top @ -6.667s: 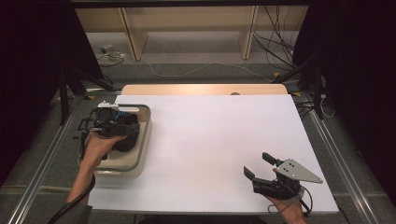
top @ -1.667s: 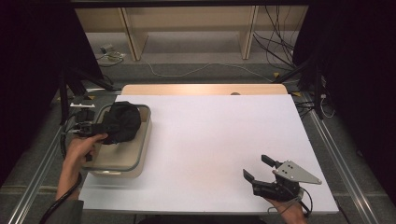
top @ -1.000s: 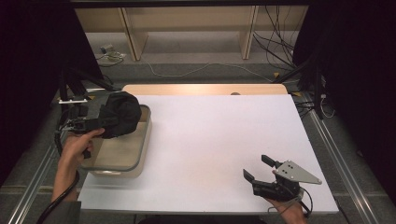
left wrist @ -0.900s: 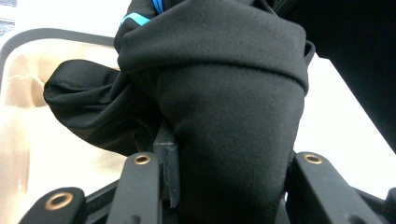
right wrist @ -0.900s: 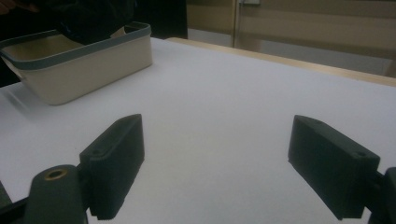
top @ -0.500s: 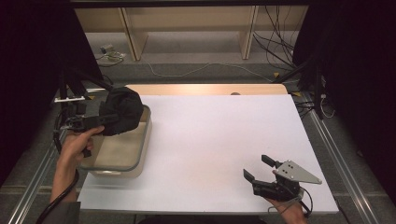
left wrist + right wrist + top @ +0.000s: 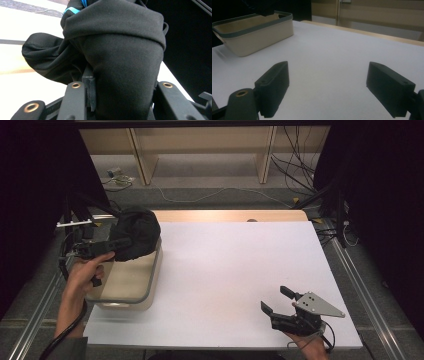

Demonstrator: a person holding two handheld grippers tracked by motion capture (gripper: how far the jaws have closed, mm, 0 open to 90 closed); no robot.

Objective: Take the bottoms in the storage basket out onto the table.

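We have the left claw point(image 7: 117, 243) clamped on a bundled black garment point(image 7: 134, 234), held up over the far end of the beige plastic tub point(image 7: 131, 285) at about nine o'clock on the white counter point(image 7: 235, 270). In the left gripper view the jaws pinch one thick fold of the garment point(image 7: 120, 62), with a loose lobe sagging off to the side and a turquoise trim at the top.

Our main worry is that the grip takes only part of the bundle. If we swing it out quickly, the hanging lobe could unroll, drag on the tub's grey rim and tip or shift the tub, or the fold could slide out of the jaws under the garment's own weight.

Our right claw point(image 7: 278, 302) rests at about five o'clock with its jaws spread apart and nothing between them, too far off to catch a slip.

We can read no brand, label or writing on the garment or the tub.
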